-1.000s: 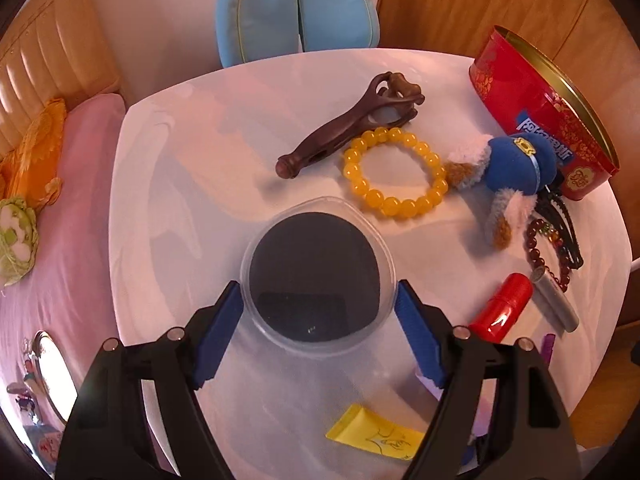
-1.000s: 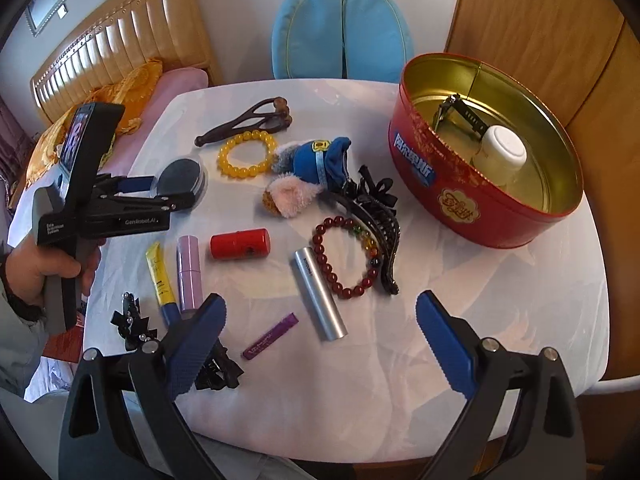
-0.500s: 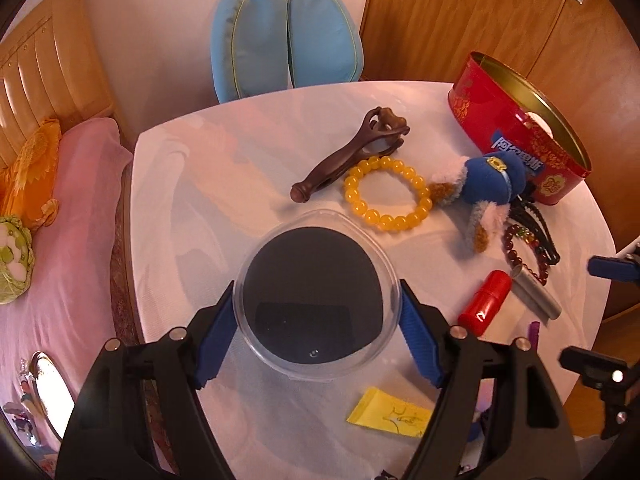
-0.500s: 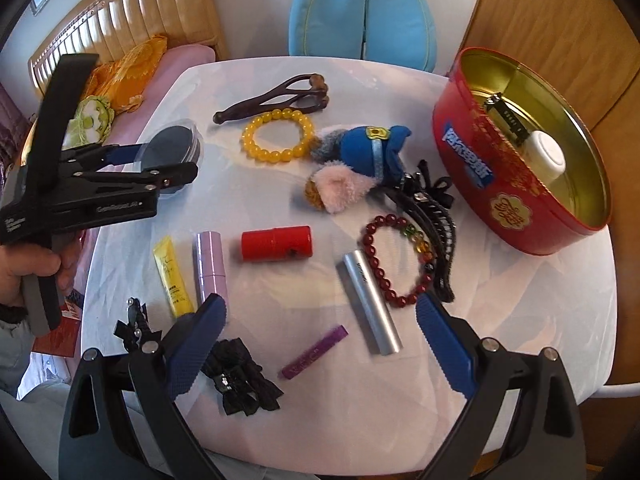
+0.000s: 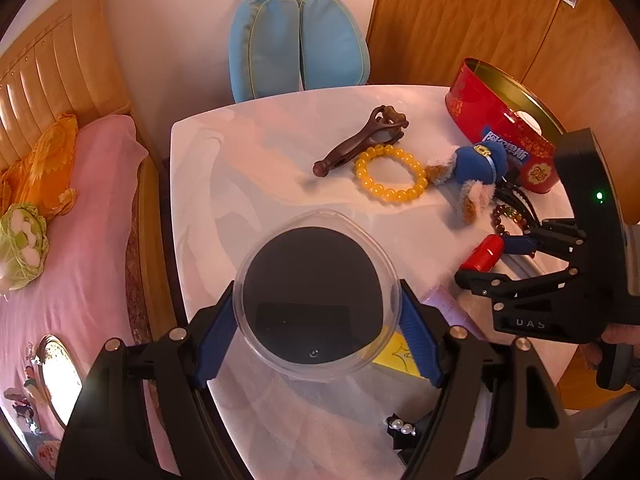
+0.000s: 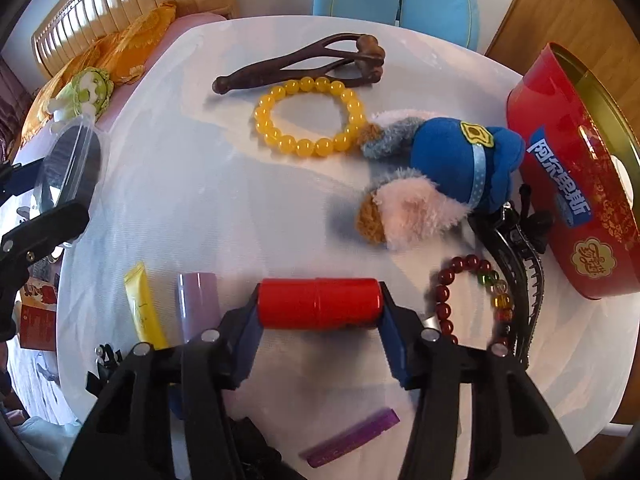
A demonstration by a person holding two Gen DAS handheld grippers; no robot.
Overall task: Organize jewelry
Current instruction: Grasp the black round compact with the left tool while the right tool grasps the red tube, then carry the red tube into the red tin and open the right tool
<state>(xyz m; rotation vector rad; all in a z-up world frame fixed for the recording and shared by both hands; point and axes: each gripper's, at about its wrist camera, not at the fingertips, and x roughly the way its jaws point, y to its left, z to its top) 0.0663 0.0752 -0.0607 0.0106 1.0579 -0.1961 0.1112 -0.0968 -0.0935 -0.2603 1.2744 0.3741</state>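
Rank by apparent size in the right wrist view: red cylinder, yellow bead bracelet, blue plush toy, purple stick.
1. Blue plush toy
2. Yellow bead bracelet
3. Red cylinder, though nearness to the camera inflates it
4. Purple stick

Glossy red tube [image 6: 318, 303] (smooth plastic)

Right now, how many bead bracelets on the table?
2. The yellow bead bracelet lies beside the brown wooden massager. The dark red bead bracelet lies against the black hair claw, near the red tin. Others may be hidden inside the tin.
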